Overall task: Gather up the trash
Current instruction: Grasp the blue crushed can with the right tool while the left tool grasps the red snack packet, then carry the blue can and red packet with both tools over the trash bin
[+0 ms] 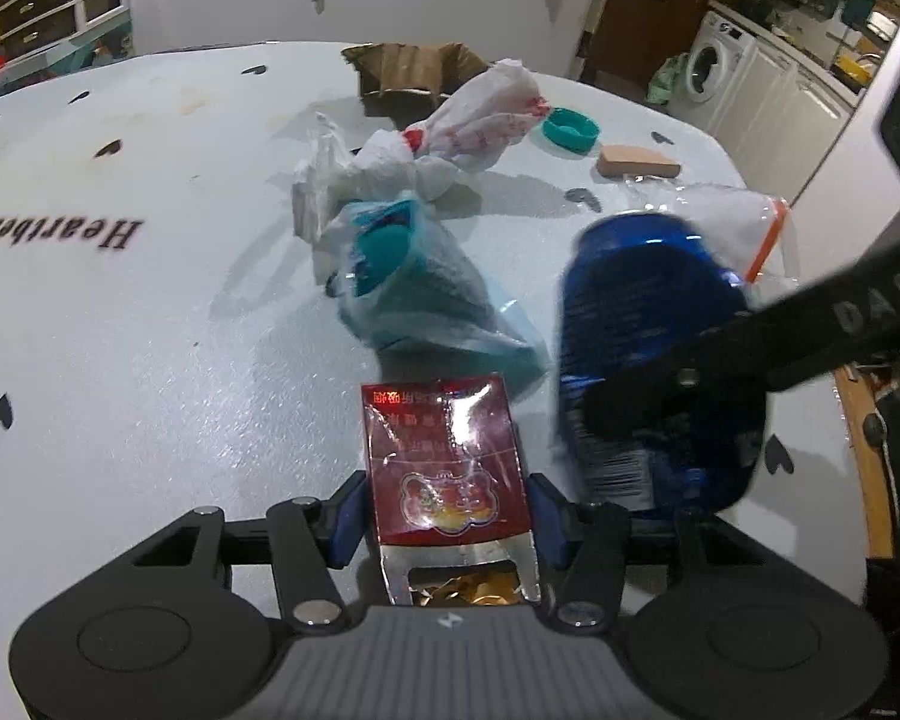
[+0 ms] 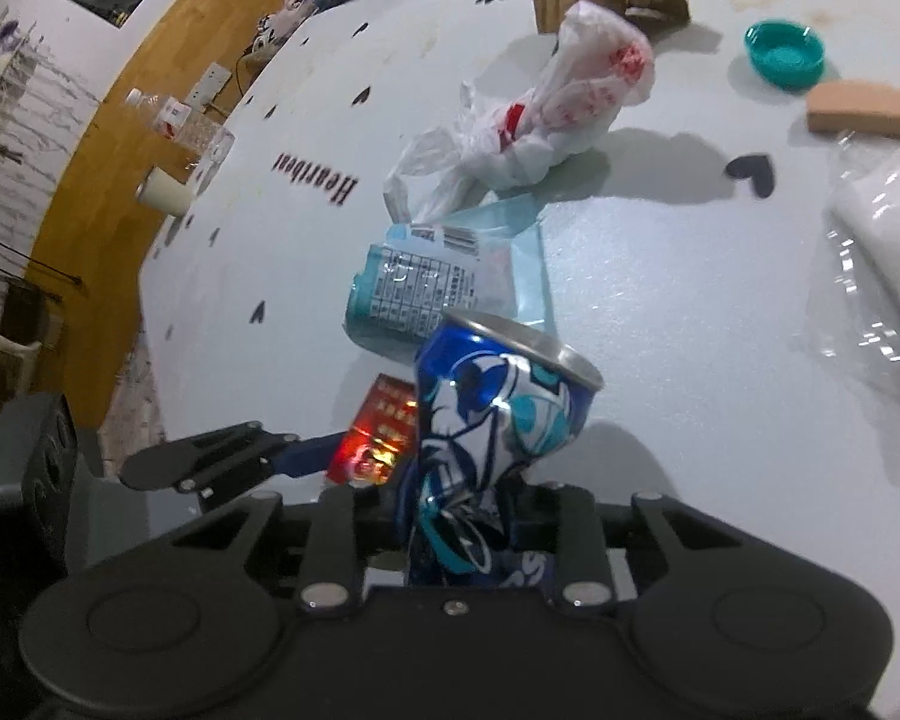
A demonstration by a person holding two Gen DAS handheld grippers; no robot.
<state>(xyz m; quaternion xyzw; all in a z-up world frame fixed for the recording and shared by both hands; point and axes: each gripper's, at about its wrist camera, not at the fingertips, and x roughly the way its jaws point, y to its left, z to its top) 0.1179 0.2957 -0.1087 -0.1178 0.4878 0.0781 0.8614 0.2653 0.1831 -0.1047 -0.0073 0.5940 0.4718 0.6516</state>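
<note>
Though unseen leftward, can's [image 2: 498,408] dented silver rim

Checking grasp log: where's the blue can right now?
The blue can is clamped, crushed, in the right gripper, just right of the red packet held by the left gripper.

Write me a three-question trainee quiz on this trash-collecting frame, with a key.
1. True or false: the left gripper is shut on the red packet.
2. What does the right gripper hold? A) teal cap B) crushed blue can C) white plastic bag
3. Fill in: the teal cap lies on the ___.

Key: 1 true; 2 B, the crushed blue can; 3 table. The white plastic bag lies loose.
</note>
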